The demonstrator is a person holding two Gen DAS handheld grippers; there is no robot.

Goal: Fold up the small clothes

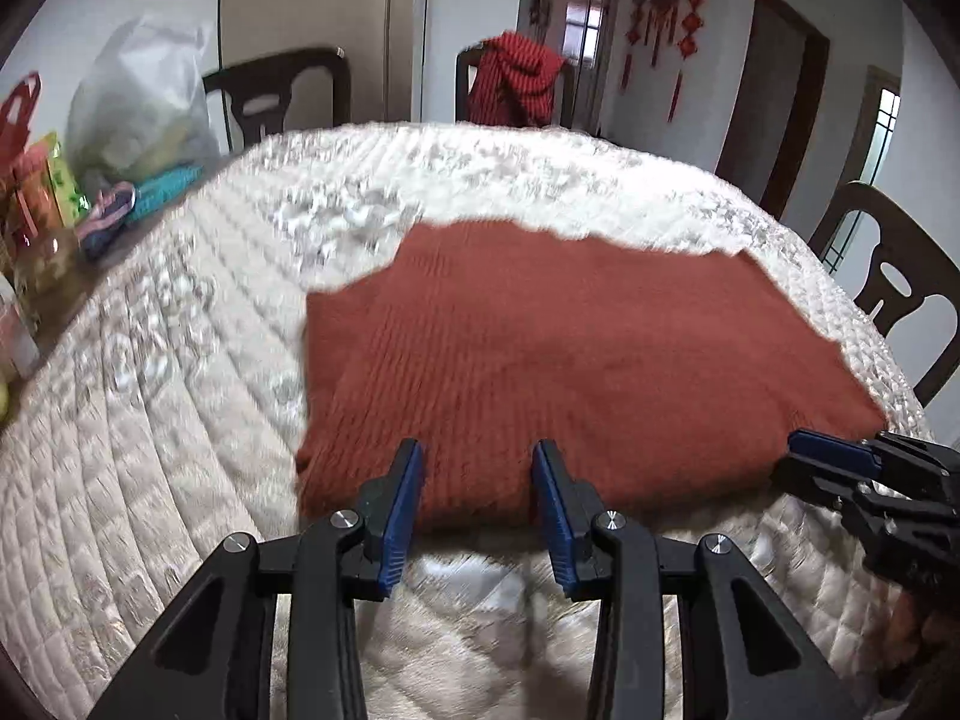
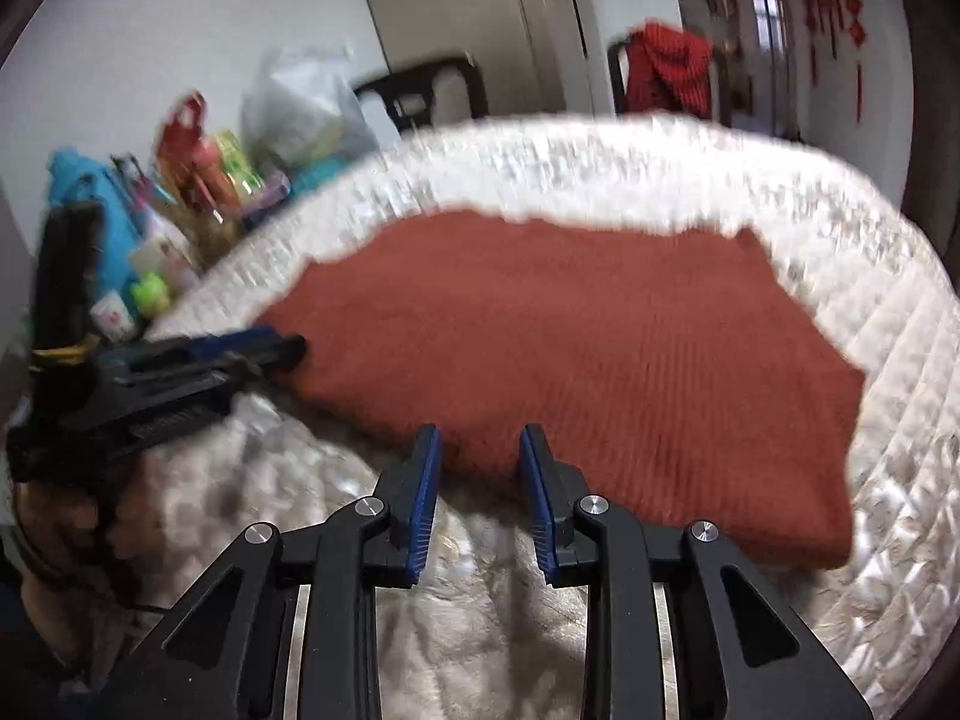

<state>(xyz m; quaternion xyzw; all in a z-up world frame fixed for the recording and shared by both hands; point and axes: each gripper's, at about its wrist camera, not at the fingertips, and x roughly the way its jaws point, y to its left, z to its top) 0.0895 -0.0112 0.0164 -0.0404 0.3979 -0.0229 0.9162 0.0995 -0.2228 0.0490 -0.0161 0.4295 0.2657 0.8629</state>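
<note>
Rust-red ribbed knit garment, folded flat on quilted tablecloth

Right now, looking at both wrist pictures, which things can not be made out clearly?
- Rust-red knitted garment: folded; its sleeves and under-layers are hidden in both views.
- Left gripper, right gripper: whether the pads touch the near hem is unclear; blurred.
- Clutter beside the quilted cream table cover: motion blur in the right wrist view makes items unreadable.
- Red cloth on the far chair: too small.
</note>
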